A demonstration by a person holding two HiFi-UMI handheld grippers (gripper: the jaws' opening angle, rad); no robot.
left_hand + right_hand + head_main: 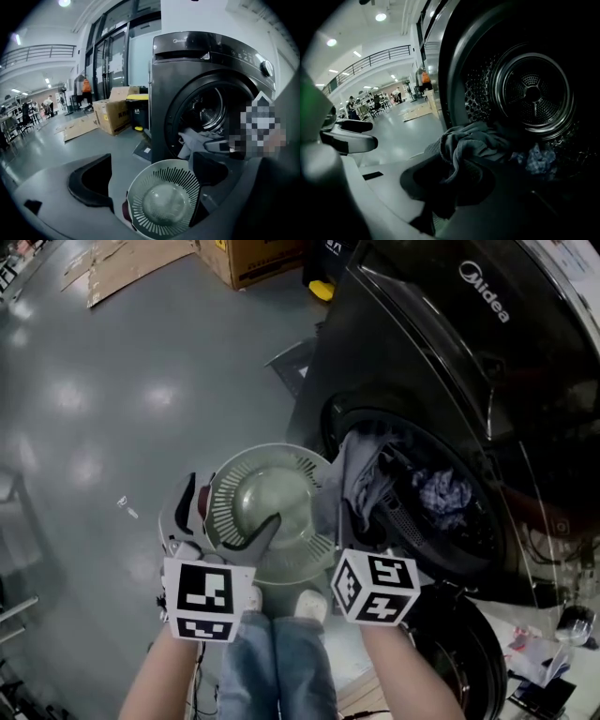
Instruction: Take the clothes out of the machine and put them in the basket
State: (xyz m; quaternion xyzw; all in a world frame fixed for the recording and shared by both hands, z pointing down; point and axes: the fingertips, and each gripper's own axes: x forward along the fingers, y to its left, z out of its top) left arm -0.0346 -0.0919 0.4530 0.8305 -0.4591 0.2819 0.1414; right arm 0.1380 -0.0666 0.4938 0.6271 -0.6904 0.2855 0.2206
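The dark washing machine (441, 343) stands at the right with its drum open. A grey garment (361, 474) hangs out over the drum's rim, and my right gripper (342, 523) is shut on it. In the right gripper view the grey garment (464, 145) bunches between the jaws of the right gripper (454, 180). A blue patterned garment (442, 495) lies deeper in the drum. The round pale green basket (267, 512) sits on the floor before the machine. My left gripper (230, 512) hovers over it with jaws wide apart and nothing held; the basket (164, 201) shows below the left gripper (150, 174).
The machine's door (469, 652) hangs open at the lower right. A cardboard box (258, 259), flat cardboard (122, 263) and a yellow object (322, 289) lie on the grey floor beyond. The person's legs (281, 662) stand just behind the basket.
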